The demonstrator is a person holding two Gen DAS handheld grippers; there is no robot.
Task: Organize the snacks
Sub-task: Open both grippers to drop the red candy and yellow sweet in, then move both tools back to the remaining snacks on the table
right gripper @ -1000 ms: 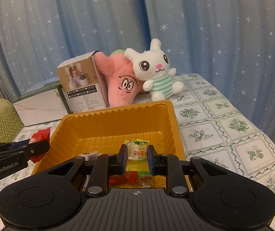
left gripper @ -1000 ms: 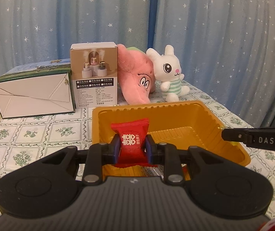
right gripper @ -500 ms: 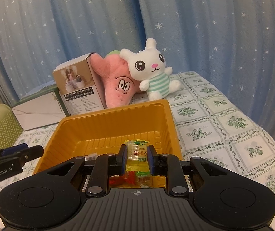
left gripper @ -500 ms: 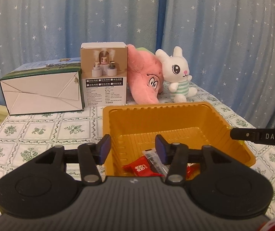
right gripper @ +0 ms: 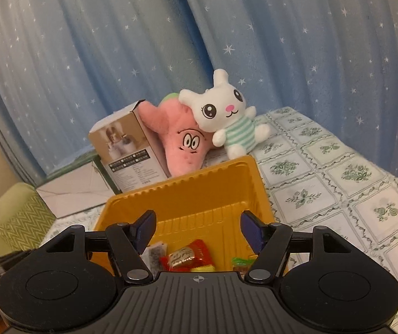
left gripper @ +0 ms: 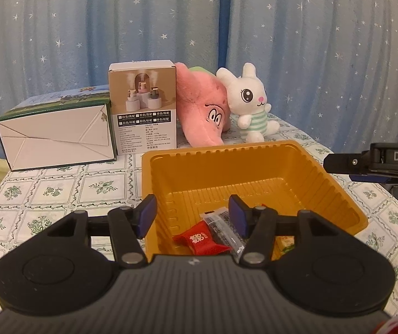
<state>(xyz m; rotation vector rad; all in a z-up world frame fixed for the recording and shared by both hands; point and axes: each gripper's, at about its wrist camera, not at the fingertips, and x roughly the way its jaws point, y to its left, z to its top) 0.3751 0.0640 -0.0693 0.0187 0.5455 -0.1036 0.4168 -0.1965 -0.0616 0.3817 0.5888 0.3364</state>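
An orange plastic tray sits on the patterned tablecloth; it also shows in the right wrist view. Inside lie a red candy packet, a clear dark-printed packet and a green-yellow packet. The right wrist view shows a red and gold candy, a printed packet and a green-yellow snack in the tray. My left gripper is open and empty over the tray's near left part. My right gripper is open and empty over the tray's near edge.
Behind the tray stand a brown product box, a white and green carton, a pink plush and a white bunny plush. A blue starry curtain hangs behind. A green cushion lies at the left.
My left gripper opened and dropped the red candy packet into the tray. My right gripper then opened and let the green-yellow snack fall into the tray.
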